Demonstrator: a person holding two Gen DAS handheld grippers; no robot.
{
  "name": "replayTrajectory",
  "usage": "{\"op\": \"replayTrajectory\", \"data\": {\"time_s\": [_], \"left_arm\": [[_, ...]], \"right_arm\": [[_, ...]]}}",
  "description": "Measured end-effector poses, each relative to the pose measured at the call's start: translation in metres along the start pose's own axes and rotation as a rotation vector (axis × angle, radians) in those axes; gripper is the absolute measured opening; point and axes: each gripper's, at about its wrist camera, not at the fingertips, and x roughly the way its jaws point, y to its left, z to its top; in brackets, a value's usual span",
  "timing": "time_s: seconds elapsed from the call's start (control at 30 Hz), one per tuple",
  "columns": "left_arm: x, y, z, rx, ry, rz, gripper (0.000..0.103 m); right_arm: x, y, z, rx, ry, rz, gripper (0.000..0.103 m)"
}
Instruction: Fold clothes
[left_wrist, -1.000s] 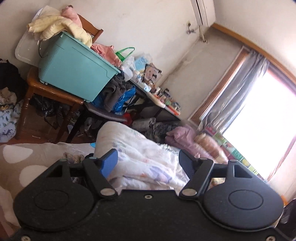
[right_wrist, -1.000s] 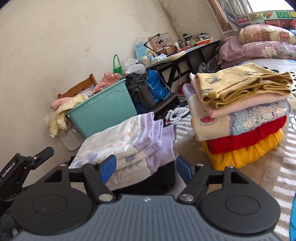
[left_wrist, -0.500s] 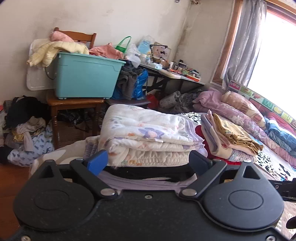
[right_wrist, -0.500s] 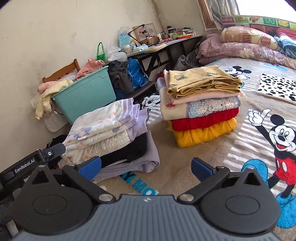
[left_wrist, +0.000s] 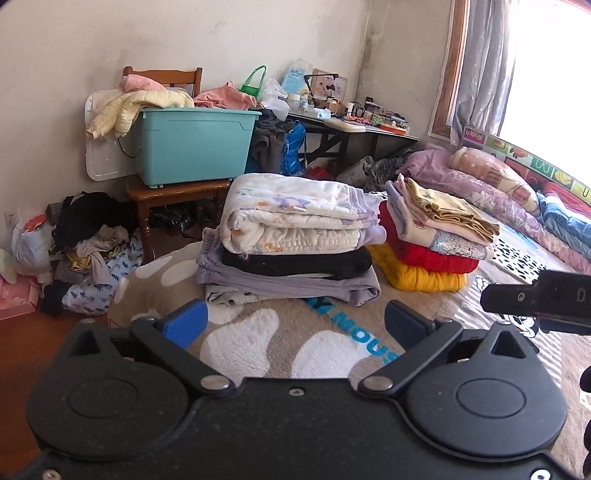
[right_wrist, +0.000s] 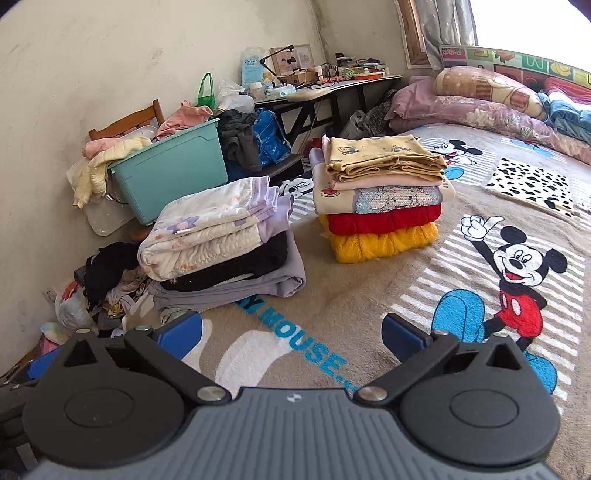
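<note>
White quilted pyjamas (left_wrist: 295, 218) top a folded stack on the bed blanket (right_wrist: 369, 302), beside a second stack (right_wrist: 384, 195). Left gripper (left_wrist: 293, 321) has just been opening; both it and the right gripper (right_wrist: 291, 332) gape wide with nothing between the jaws.

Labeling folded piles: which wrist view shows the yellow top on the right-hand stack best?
Right wrist. The yellow top faces the camera from above, so its printed face and folded edge show, unobstructed. In the left wrist view the same yellow top shows side-on and smaller, mostly edges, atop its stack.
</note>
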Motion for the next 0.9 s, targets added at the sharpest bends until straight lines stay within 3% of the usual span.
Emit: {"op": "replayTrajectory", "data": {"time_s": [0.27,0.5,0.9], "left_arm": [[-0.043,-0.018,0.009,0.070,-0.061,0.087,0.103],[-0.062,-0.014,0.016,0.104,-0.052,0.138,0.103],[-0.080,-0.008,0.015,0.136,-0.063,0.165,0.103]], "right_arm": [[-0.039,0.004,-0.009,-0.017,-0.024,0.022,0.103],[-0.054,0.008,-0.018,0.007,-0.032,0.058,0.103],[-0.061,0.029,-0.020,-0.011,-0.039,0.102,0.103]]}}
